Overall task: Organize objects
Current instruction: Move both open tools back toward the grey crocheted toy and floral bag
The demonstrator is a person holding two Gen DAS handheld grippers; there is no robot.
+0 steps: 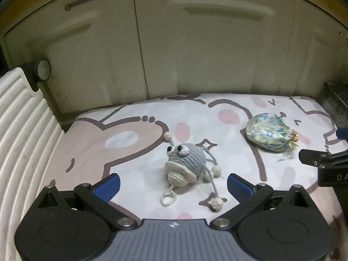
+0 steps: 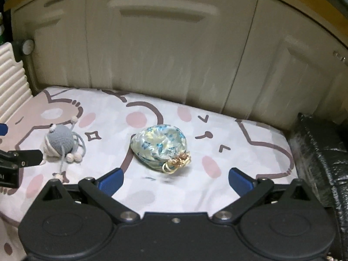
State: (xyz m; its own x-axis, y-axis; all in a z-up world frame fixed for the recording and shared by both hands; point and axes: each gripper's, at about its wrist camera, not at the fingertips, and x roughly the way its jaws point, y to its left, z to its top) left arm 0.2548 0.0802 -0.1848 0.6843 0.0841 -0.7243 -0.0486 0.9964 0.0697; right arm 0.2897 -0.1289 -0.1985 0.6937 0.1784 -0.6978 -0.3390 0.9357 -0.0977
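Observation:
A grey crocheted toy [image 1: 184,163] with googly eyes, a cream mouth and dangling pom-pom legs lies on the cartoon-print cloth [image 1: 130,152]. My left gripper [image 1: 174,188] is open, its blue pads wide apart just short of the toy. A floral satin drawstring pouch [image 2: 161,146] with gold cord lies in the middle of the right wrist view. My right gripper [image 2: 176,179] is open, just in front of the pouch and clear of it. The pouch [image 1: 269,133] also shows at the right of the left wrist view, the toy [image 2: 62,141] at the left of the right wrist view.
Cream cabinet doors [image 1: 195,54] stand right behind the cloth. A white ribbed board [image 1: 24,134] leans at the left edge. A dark textured block [image 2: 322,158] borders the cloth on the right. The other gripper's black arm [image 1: 322,163] shows at the right edge.

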